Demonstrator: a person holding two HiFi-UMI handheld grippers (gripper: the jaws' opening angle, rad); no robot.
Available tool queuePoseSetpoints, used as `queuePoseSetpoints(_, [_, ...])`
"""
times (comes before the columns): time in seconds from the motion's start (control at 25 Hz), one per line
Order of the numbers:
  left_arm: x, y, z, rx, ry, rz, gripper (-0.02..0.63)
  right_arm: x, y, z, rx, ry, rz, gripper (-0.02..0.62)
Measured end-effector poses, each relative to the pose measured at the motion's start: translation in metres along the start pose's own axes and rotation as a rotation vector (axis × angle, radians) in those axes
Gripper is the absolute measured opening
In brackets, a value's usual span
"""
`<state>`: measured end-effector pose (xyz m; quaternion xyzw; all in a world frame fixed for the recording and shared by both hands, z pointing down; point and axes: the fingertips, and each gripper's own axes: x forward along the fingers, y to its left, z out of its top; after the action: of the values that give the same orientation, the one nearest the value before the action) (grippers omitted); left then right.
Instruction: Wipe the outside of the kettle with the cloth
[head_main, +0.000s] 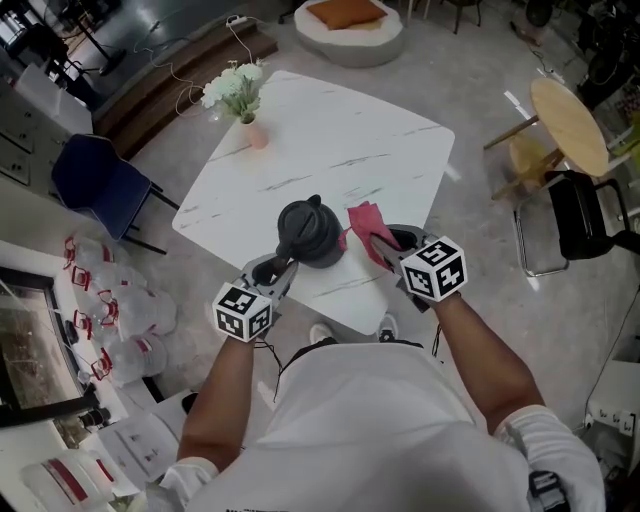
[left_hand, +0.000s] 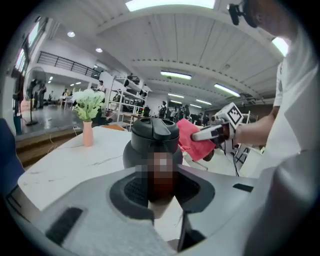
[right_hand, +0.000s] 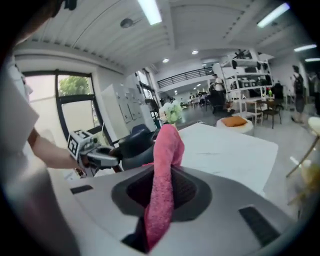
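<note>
Marble table (head_main: 350, 150) holds kettle (head_main: 310, 232) and flower vase (head_main: 257, 133).

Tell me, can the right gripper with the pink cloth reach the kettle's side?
Probably yes. The right gripper holds the cloth just beside the kettle, nothing between; the left gripper holds the kettle from the other side.

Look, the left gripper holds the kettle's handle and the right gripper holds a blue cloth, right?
No, the cloth is pink, not blue, as the right gripper view shows. The right gripper does hold it, and the left gripper holds the handle of the kettle.
</note>
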<state>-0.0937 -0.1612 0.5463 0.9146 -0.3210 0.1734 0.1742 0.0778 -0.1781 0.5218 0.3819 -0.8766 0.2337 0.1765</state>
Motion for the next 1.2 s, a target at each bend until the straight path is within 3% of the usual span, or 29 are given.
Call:
queuePoseSetpoints(0.08, [0.002,-0.011,-0.002,0.071,0.012,0.0,0.104,-0.005,-0.001,0.003,0.072,-0.018,0.003,0.064])
queuePoseSetpoints(0.16, [0.003,-0.013,-0.003,0.087,0.007,0.014,0.104,-0.009,0.006,0.009,0.132,-0.047,0.037,0.064])
queuePoseSetpoints(0.44, [-0.006,-0.014,-0.011,0.091,-0.034,0.026,0.101,-0.01,0.057,0.05,0.397,-0.244,0.355,0.063])
queuePoseSetpoints(0.52, [-0.01,-0.017,-0.015,0.108,-0.04,0.027,0.1,-0.002,0.065,0.053,0.453,-0.261,0.404,0.063])
queuePoseSetpoints(0.92, [-0.016,-0.018,-0.027,0.11,-0.059,0.042,0.098,0.046,0.045,0.018,0.422,-0.141,0.217,0.063])
queuePoseSetpoints(1.2, [-0.018,-0.019,-0.031,0.178,-0.034,0.039,0.097,0.054,0.021,0.003,0.385,-0.083,0.116,0.063])
